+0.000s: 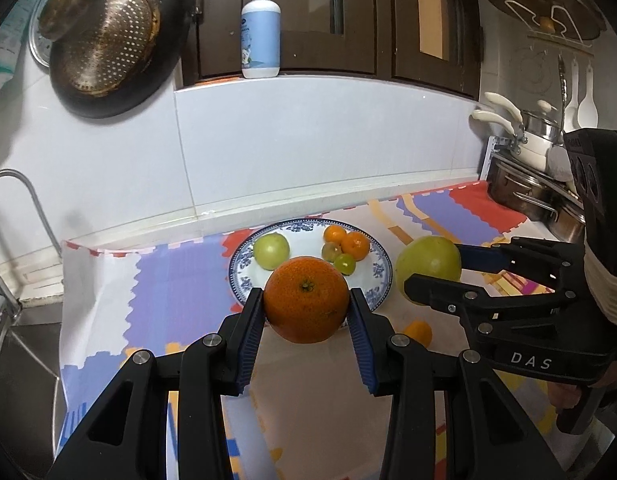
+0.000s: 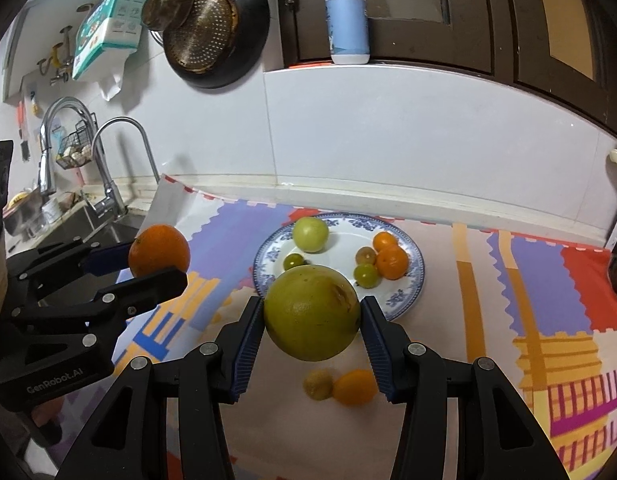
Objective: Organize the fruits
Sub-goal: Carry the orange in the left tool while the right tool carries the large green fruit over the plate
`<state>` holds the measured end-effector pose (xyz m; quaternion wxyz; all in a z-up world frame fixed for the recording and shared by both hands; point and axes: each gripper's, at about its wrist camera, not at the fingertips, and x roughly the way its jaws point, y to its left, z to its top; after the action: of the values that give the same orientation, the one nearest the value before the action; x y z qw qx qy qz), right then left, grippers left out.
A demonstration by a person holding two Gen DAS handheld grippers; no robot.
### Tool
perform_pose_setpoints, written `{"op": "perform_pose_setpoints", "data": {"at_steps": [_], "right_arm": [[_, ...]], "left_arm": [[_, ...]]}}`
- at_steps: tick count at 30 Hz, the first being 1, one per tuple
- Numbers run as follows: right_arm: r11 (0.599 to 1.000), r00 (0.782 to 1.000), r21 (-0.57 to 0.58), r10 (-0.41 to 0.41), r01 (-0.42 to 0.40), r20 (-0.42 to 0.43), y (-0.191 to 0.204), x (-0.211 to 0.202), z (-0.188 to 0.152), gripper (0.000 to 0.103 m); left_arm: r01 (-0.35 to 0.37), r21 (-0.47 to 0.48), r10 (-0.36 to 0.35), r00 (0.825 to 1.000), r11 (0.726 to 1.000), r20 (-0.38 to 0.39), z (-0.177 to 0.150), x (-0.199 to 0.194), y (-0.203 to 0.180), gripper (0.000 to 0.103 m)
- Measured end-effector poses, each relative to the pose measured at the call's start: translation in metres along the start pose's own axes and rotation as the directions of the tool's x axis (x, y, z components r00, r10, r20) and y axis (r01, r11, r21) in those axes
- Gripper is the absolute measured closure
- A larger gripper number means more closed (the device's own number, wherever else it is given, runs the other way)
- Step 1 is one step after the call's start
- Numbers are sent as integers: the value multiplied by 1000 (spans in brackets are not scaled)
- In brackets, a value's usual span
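My left gripper (image 1: 307,304) is shut on a big orange (image 1: 306,299) and holds it above the near rim of a blue-patterned white plate (image 1: 370,274). My right gripper (image 2: 311,314) is shut on a large yellow-green fruit (image 2: 311,312), held above the mat just in front of the plate (image 2: 412,280). The plate holds a green apple (image 2: 310,234), small oranges (image 2: 391,262) and small green fruits (image 2: 366,275). A small orange (image 2: 354,387) and a small yellowish fruit (image 2: 318,385) lie on the mat under the right gripper. The left gripper with its orange (image 2: 159,251) shows at the left in the right wrist view.
A colourful patterned mat (image 2: 508,280) covers the counter. A sink with faucets (image 2: 104,184) lies to the left. Pots (image 1: 524,192) stand at the right. A soap bottle (image 1: 261,28) stands on the ledge; a pan and strainer (image 1: 104,44) hang on the wall.
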<state>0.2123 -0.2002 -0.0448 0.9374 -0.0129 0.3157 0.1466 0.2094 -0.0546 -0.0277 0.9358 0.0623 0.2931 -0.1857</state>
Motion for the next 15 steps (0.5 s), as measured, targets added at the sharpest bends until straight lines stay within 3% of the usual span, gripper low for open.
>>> {"op": "perform_pose_setpoints", "data": {"at_steps": [15], "right_arm": [[1000, 998, 7, 21, -20, -61, -38, 49, 18, 53]], "left_arm": [[38, -36, -40, 996, 999, -80, 21, 70, 2, 62]]}}
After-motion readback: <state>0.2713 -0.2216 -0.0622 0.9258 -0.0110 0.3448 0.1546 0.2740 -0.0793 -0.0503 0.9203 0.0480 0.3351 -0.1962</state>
